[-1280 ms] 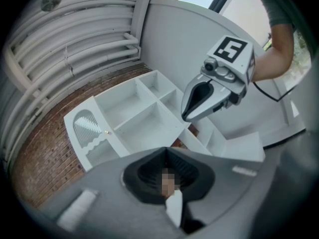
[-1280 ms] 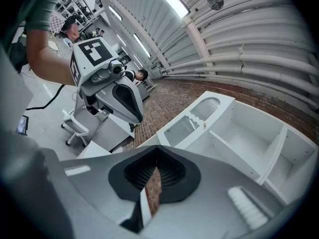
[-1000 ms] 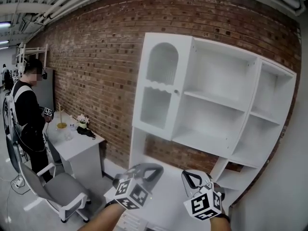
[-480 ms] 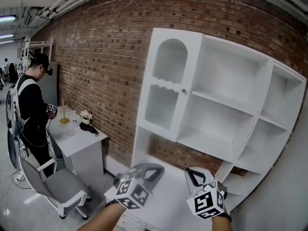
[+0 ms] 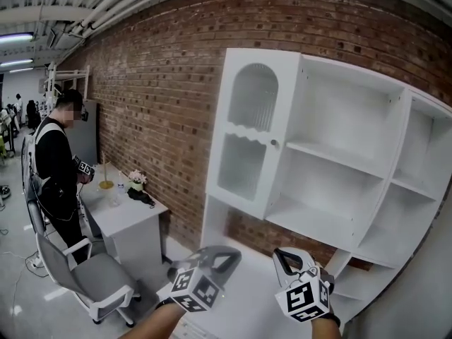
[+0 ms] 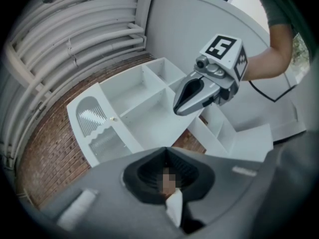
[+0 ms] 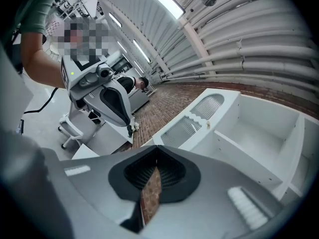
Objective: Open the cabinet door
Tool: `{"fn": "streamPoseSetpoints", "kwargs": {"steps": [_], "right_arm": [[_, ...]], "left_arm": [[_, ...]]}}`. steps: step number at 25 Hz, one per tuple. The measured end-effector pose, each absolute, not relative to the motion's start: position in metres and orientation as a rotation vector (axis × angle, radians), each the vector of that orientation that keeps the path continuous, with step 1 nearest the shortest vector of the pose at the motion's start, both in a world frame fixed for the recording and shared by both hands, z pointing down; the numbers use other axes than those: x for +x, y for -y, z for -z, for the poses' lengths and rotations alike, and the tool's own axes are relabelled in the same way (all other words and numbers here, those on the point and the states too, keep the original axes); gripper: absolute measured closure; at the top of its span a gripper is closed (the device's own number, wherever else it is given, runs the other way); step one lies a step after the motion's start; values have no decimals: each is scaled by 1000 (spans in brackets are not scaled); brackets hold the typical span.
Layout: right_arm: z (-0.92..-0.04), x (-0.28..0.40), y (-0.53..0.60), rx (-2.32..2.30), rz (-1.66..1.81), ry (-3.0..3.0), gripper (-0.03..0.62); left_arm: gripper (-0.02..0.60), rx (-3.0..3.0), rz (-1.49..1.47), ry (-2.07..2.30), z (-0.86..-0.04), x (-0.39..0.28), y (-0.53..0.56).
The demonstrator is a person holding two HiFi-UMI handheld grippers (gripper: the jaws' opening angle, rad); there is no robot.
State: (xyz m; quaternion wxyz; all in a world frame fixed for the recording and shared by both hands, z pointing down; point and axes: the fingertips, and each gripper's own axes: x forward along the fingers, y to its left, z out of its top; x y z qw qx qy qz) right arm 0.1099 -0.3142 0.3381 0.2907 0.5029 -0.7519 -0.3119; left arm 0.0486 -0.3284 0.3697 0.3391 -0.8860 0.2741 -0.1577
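Observation:
A white cabinet stands against the brick wall. Its door, with an arched ribbed-glass panel and a small knob, is closed at the cabinet's left end. The door and knob also show in both gripper views. My left gripper and right gripper are side by side low in the head view, well short of the door and below it. Both point level towards the cabinet, shut and empty. Each gripper view shows its own jaws closed, left gripper, right gripper.
Open white shelves fill the cabinet right of the door. A white tabletop lies under the grippers. To the left stand a grey desk with flowers, an office chair and a person.
Both grippers have drifted forward together, and the cabinet now sits slightly larger and further right in the head view. The jaws stay shut. The person by the desk has shifted a little.

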Motion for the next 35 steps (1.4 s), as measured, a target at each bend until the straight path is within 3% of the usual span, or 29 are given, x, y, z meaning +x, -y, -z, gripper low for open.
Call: {"fn": "streamPoseSetpoints", "kwargs": {"steps": [35], "right_arm": [[-346, 192, 384, 1215, 874, 2195, 588]], "left_arm": [[584, -2237, 542, -906, -380, 127, 383]]}}
